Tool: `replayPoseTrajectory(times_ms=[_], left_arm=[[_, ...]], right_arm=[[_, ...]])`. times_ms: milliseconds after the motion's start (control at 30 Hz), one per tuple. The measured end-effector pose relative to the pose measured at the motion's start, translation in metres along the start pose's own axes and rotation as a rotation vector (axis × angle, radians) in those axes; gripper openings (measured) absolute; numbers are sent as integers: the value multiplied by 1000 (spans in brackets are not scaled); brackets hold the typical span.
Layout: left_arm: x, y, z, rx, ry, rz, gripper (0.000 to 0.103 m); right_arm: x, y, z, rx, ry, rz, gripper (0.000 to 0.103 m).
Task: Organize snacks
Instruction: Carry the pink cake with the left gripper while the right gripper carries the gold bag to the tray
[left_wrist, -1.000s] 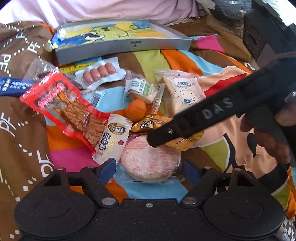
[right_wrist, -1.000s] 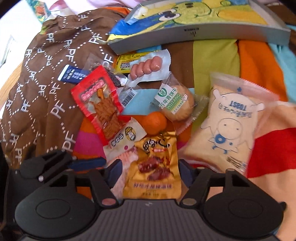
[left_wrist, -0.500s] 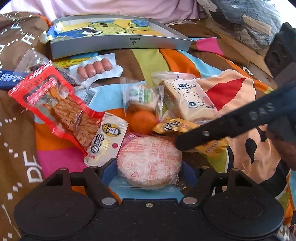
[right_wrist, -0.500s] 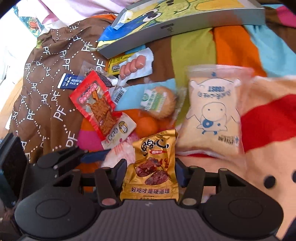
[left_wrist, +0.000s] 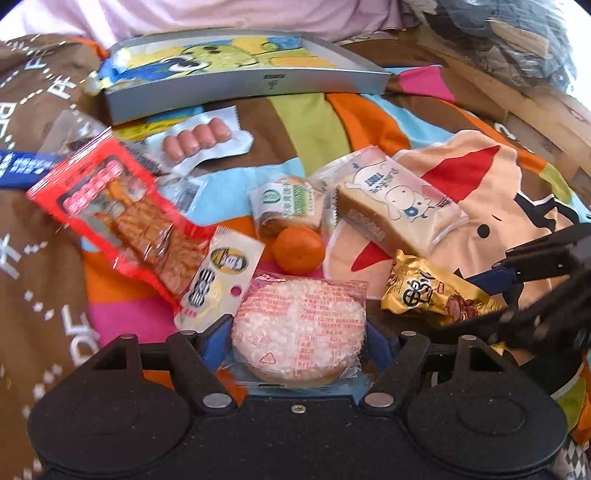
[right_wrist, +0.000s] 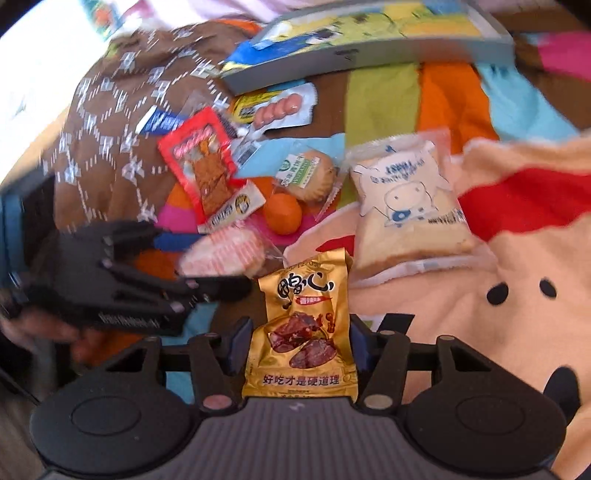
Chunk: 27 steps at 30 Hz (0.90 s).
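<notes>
Both pickups look done. The left gripper (left_wrist: 299, 343) holds a round rice cracker (left_wrist: 298, 328) in crinkly clear wrap between its fingers; the right gripper (right_wrist: 295, 343) holds a glossy gold pouch (right_wrist: 303, 332). Next, I think, both go forward to the flat grey box (left_wrist: 236, 83) ahead, beyond the loose snacks on the bed.

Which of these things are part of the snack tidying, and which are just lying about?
Part of the job:
- round rice cake in the left jaws
- gold meat pouch in the right jaws
- toast pack
- orange
- sausages
- grey box

Just lying about:
- cartoon blanket
- brown patterned cloth
</notes>
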<state>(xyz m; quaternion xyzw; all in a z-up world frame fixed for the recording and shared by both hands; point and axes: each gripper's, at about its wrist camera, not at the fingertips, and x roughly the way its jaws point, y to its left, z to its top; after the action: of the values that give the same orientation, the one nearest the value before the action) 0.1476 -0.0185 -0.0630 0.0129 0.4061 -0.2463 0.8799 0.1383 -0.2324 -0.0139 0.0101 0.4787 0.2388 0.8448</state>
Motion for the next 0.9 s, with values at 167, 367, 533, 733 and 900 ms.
replayPoseTrajectory(times_ms=[167,367,533,733,900], left_arm=[[-3,2,-5,-25,3,7,75],[-16,6,-10,-117,-35,-12,75],[-31,-8,-16,-104,-101,18,75],[-53,-15,-12,-100,-248,31,75],[-57,-4,14,-139,-294,75,75]], right_arm=[[15,28,-8,-106,-38,-115,66],[12,38,-24,-86,-118,-185,55],[2,50,-42,-128,-171,-233,50],[-23,57,-46,-135,-287,-262,50],[-40,54,-19,-184,-382,-275,51]])
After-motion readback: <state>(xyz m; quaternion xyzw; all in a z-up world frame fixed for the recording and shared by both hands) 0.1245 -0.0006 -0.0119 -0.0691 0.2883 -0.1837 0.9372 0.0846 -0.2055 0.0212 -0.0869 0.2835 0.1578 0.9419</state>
